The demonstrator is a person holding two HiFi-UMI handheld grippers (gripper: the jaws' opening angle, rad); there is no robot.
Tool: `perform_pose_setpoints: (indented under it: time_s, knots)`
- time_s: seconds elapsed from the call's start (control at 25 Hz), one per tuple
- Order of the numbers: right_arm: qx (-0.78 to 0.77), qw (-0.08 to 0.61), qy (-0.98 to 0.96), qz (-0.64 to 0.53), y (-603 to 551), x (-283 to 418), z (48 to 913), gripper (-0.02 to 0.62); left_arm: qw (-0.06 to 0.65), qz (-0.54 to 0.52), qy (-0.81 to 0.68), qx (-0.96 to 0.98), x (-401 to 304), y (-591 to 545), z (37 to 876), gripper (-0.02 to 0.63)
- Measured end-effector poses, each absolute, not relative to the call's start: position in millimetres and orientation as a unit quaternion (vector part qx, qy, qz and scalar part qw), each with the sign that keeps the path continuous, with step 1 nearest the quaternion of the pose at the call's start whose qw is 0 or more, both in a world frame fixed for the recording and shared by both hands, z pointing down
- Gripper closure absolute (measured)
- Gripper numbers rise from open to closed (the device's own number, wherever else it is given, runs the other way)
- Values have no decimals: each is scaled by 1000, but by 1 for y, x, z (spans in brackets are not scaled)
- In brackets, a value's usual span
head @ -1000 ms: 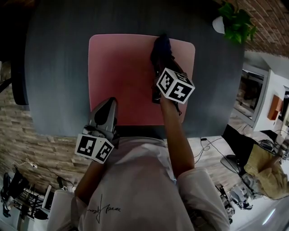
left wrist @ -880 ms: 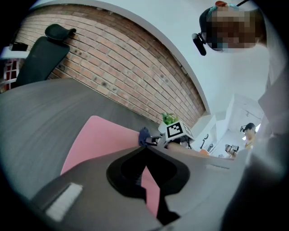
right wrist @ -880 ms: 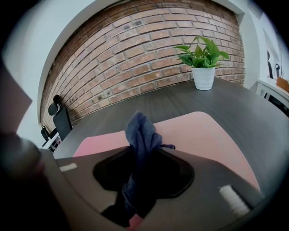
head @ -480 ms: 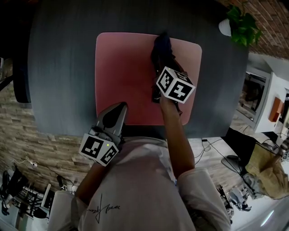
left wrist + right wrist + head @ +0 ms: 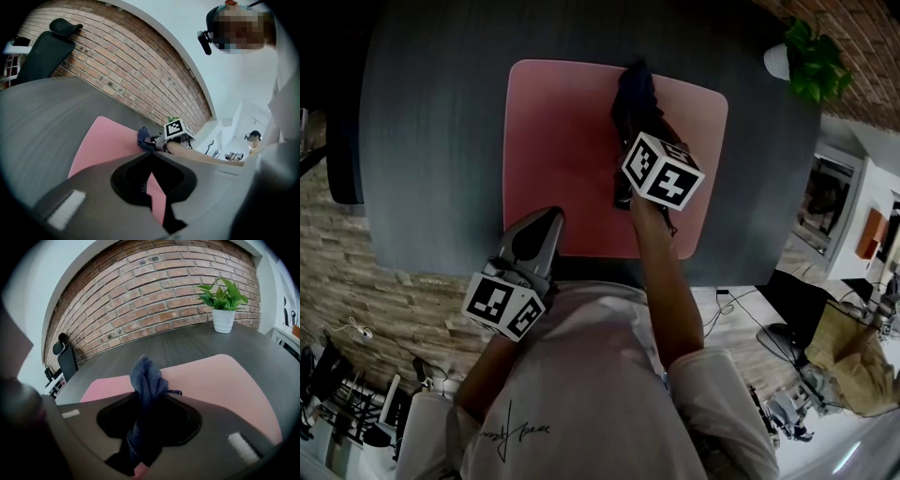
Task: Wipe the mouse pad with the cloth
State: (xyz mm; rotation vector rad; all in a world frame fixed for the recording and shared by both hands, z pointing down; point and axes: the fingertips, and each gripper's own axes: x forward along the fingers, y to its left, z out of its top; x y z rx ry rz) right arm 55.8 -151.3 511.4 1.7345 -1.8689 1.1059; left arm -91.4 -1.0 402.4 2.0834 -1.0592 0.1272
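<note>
A pink mouse pad [image 5: 567,150] lies on the dark grey table [image 5: 431,141]. My right gripper [image 5: 630,112] is over the pad's far right part, shut on a dark blue cloth [image 5: 636,86] that bunches out past its tips. In the right gripper view the cloth [image 5: 147,378] stands up between the jaws above the pad [image 5: 211,380]. My left gripper [image 5: 551,220] is shut with nothing in it, its tips at the pad's near edge. In the left gripper view the pad [image 5: 101,145], the cloth [image 5: 143,138] and the right gripper's marker cube [image 5: 176,128] lie ahead.
A potted plant [image 5: 811,58] in a white pot stands at the table's far right corner. A black chair [image 5: 44,51] is beyond the table's left side, by a brick wall. The table's near edge runs just behind the left gripper.
The right gripper with the cloth has slid a little to the left across the pad. The left gripper stays at the pad's near edge. The head camera has shifted.
</note>
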Motion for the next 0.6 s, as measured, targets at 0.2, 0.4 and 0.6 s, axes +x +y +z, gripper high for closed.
perform_pose_setpoints:
  time_s: [0.2,0.4,0.6]
  knots:
    - [606,184,-671,386,-155,39,511,457,392,59,-424,815,-94,-2,410,591]
    - [594,191,-680,384,-154,27,511,456,386,58,-435,811,-98,-3,417,591]
    - [585,193,-688,384,-153,13,511,456,383,62,-448,806,-108,-5,419,591]
